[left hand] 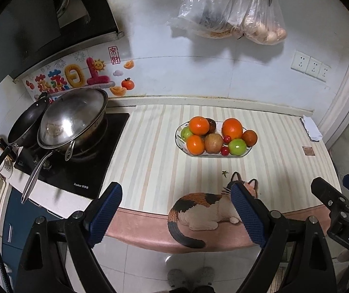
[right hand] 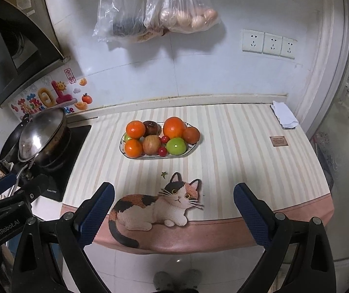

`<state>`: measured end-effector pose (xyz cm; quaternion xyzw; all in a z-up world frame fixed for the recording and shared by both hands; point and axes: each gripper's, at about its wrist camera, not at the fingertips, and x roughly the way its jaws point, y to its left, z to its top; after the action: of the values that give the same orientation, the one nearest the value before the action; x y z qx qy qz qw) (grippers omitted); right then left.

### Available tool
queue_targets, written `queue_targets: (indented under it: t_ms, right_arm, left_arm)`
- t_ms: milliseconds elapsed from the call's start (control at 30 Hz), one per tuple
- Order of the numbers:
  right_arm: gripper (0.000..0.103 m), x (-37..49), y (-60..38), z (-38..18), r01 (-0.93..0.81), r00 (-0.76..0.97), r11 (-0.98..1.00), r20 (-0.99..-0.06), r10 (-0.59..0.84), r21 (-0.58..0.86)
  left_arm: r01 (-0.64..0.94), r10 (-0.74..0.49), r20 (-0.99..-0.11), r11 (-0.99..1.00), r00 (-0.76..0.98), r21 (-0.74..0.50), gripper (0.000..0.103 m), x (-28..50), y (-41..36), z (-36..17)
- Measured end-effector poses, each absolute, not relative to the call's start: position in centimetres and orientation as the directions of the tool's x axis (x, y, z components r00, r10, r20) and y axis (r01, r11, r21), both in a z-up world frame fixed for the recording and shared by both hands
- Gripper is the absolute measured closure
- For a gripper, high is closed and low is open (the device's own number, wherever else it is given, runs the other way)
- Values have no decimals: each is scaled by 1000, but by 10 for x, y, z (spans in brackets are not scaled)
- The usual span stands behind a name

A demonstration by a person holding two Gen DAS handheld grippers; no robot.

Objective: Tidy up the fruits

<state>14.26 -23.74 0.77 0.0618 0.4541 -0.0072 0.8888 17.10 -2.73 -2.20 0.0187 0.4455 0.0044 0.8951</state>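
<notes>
Both grippers, left and right, are held wide apart w/ nothing between pads, near the mat's front edge. Fruits are piled on an oval plate mid-counter: 3 oranges, 1 green apple, 2 cherries.

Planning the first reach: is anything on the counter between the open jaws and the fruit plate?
Nothing visible does. Between both grippers, left and right, and the fruit plate lies only the flat striped mat with its printed cat. The wok sits off left.
</notes>
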Motion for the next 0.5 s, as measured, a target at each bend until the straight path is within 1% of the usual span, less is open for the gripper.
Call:
queue_targets:
  t_ms: [500]
  right_arm:
    - [3,145,-229,7,58,579,994,-814,44,95]
  left_arm:
    - [-6,35,-799,999,600,39,12,173,-24,-25]
